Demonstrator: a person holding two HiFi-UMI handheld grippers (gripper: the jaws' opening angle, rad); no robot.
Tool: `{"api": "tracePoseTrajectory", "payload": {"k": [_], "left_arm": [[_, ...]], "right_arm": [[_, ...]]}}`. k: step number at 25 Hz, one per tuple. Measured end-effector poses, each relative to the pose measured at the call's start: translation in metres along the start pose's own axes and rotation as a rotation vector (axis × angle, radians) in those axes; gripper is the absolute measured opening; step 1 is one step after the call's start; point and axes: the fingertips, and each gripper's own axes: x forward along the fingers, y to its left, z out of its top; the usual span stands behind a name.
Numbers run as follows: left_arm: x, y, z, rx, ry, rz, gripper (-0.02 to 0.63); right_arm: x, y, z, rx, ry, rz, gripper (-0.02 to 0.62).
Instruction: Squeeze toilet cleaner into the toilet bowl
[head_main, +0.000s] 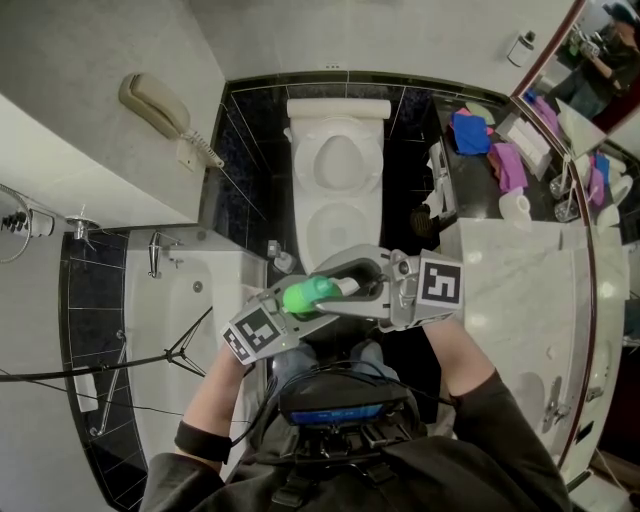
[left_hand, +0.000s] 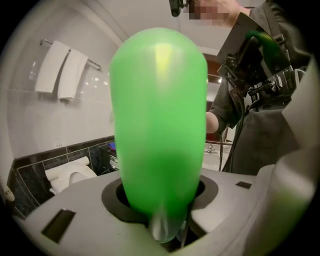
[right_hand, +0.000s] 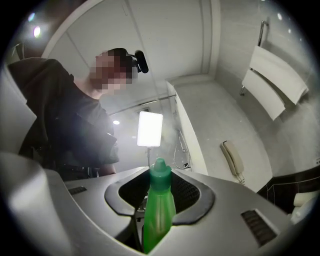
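green bottle (right_hand: 159, 220) in right gripper (right_hand: 160, 196)

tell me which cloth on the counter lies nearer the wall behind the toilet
The blue cloth: it lies at the counter's far end by that wall, while the purple cloth lies beside it, nearer the person.

The person is wearing a dark long-sleeved top (head_main: 490, 420), a black wristband (head_main: 193, 440) and a black chest rig (head_main: 335, 405) with a blue strip. The left hand-held gripper (head_main: 297, 303) and right hand-held gripper (head_main: 342, 287) are showing grey shells and black-and-white marker cubes.
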Motion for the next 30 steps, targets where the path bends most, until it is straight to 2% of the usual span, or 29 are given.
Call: {"api": "tracePoseTrajectory", "payload": {"k": [3,6,8,9,15,18,20,23,26,30], "left_arm": [[0.000,-0.001,0.000,0.003,0.001,0.000,0.192],[-0.001,0.009,0.001,0.013,-0.004,0.064,0.192],[-0.004,0.022,0.002,0.019,0.004,0.166,0.192],[-0.006,0.029,0.003,0.026,0.013,0.229,0.192],[-0.020,0.076,-0.007,0.179,0.052,0.570,0.192],[-0.032,0.097,0.001,0.208,0.070,0.750,0.192],[-0.040,0.110,0.006,0.215,0.074,0.865,0.192],[-0.053,0.126,0.006,0.244,0.090,0.993,0.192],[-0.063,0.135,0.005,0.279,0.114,1.066,0.192],[-0.070,0.140,0.002,0.299,0.145,1.098,0.192]], "right_arm": [[0.000,0.001,0.000,0.019,-0.014,-0.001,0.149],[0.000,-0.007,-0.001,0.075,-0.024,-0.056,0.182],[-0.001,-0.016,-0.002,0.103,-0.027,-0.109,0.239],[-0.002,-0.021,-0.002,0.110,-0.035,-0.143,0.239],[-0.009,-0.045,0.003,0.214,-0.106,-0.336,0.364],[-0.011,-0.055,0.003,0.315,-0.112,-0.431,0.360],[-0.012,-0.056,0.002,0.387,-0.113,-0.462,0.364],[-0.012,-0.055,-0.002,0.465,-0.105,-0.490,0.357],[-0.012,-0.055,-0.008,0.553,-0.119,-0.508,0.322],[-0.013,-0.060,-0.013,0.630,-0.147,-0.526,0.311]]}}
